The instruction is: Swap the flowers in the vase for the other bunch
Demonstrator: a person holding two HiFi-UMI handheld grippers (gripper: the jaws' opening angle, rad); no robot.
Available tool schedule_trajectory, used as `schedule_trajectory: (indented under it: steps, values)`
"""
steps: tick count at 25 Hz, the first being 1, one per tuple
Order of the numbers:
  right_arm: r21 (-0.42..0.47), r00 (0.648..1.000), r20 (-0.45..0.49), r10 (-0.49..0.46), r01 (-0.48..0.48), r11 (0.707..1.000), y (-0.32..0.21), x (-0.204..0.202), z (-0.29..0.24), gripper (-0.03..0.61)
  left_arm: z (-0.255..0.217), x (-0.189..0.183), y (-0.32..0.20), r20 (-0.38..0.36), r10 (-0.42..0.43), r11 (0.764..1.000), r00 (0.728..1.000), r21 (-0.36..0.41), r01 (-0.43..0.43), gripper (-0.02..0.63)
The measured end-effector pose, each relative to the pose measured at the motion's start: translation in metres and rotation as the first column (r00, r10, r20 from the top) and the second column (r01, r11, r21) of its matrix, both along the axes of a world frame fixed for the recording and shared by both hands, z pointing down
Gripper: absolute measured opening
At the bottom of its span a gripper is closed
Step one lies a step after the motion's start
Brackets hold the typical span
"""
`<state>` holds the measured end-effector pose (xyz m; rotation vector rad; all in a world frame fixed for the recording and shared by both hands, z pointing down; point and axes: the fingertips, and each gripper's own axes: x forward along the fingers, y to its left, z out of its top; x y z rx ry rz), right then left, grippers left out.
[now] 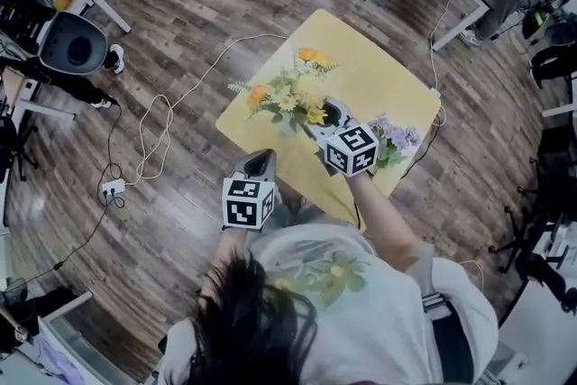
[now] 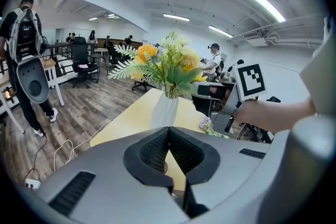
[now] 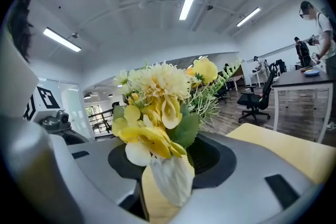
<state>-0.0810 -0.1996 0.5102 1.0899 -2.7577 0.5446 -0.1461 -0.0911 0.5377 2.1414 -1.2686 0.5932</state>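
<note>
**Right tongs open around the vase, left tongs shut and off the table edge**

The yellow table (image 1: 383,68) sits cornerwise in the head view. Its far half is bare, with open top on every side of the vase (image 3: 170,181). The vase stands well in from all the edges, toward the near-left side, and still holds the yellow-and-orange bunch (image 1: 293,93). The purple bunch (image 1: 398,138) lies flat near the table's right edge, just beside the right tongs (image 1: 325,115).

The right tongs have their jaws wide apart with the vase between them. The pads do not press on it. The left tongs (image 2: 168,132) are closed tip to tip and hold nothing. They hover at the table's near edge, apart from the vase.

A white cable (image 1: 171,108) trails across the wooden floor on the left and up toward the table's far-left edge.

From above, the blooms and the right tongs cover most of the vase. The marker cube (image 1: 350,149) hides the near end of the purple bunch, so its stems cannot be made out.
</note>
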Motion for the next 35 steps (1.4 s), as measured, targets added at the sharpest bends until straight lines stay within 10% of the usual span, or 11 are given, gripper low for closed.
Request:
schedule_trajectory:
  steps: [22,28,35]
  values:
    - [-0.087,0.993,-0.067,0.093,-0.099,0.991,0.043,0.048,0.011,0.229,-0.004,0.039,0.004,-0.028,0.099,0.995,0.995,0.011,-0.099,0.018]
    - [-0.040,0.990,-0.060,0.125,-0.128,0.991,0.057,0.063,-0.002,0.082,-0.004,0.060,0.005,-0.037,0.162,0.987,0.986,0.017,-0.162,0.018]
    - [-0.003,0.985,-0.073,0.155,-0.156,0.988,0.076,0.076,-0.011,0.054,-0.009,0.077,0.007,-0.045,0.221,0.975,0.974,0.025,-0.220,0.018]
